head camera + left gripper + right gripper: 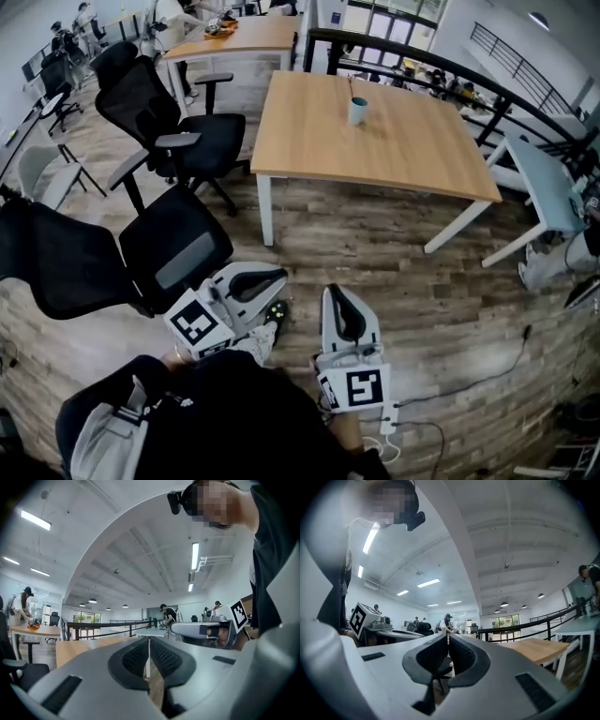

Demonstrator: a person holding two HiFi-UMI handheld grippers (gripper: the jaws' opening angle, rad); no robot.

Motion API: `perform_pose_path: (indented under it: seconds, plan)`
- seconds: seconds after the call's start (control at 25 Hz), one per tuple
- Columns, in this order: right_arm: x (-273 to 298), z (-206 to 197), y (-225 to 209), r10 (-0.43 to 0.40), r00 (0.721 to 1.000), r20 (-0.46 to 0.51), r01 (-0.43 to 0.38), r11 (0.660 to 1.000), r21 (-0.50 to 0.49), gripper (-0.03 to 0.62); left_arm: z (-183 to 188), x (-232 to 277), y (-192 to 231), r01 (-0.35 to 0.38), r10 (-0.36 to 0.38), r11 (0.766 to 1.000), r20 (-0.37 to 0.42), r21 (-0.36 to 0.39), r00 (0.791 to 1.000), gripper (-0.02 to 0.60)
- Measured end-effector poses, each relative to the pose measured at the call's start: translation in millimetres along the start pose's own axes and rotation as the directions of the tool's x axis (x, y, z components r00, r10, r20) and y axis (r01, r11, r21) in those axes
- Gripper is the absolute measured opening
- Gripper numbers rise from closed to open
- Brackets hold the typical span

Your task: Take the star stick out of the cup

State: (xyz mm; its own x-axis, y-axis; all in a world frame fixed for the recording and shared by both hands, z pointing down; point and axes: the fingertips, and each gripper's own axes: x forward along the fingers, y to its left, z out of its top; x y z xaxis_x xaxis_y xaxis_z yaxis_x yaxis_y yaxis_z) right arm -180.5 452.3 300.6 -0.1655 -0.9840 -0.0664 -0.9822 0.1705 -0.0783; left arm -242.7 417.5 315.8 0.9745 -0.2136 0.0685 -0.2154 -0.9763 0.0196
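Left gripper (pixel 270 279) and right gripper (pixel 336 294) hang low over the floor, both clenched on nothing. Well away, the cup (pixel 358 111) stands on the desk (pixel 394 155), stick (pixel 352 88) poking out.

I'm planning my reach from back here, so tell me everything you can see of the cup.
The cup is small, plain and pale blue-grey; its material can't be told from here. It stands upright on the far half of the wooden table, with nothing else beside it. A thin dark stick rises from its mouth, leaning slightly left. The stick's star is too small to make out.
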Motion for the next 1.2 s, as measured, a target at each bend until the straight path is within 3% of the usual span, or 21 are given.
perform_pose_path:
  seconds: [0.2,0.64,1.2]
  plan:
    - [16.6,11.3,-55.8,-0.071,0.997,0.007,0.071,0.997,-0.028,0.025,12.7,62.4,11.8,0.083,-0.083,0.997,0.017,-0.004,0.996,0.023]
    - [82.0,-11.4,-132.9,-0.119,0.992,-0.048,0.119,0.993,-0.006,0.025,-5.7,155.6,75.3,0.175,-0.175,0.984,-0.012,-0.045,0.984,0.023]
    - [157.1,-11.0,-181.8,-0.175,0.983,-0.063,0.173,0.984,-0.034,0.025,-3.2,210.8,149.9,0.232,-0.233,0.971,-0.003,-0.048,0.972,0.023]
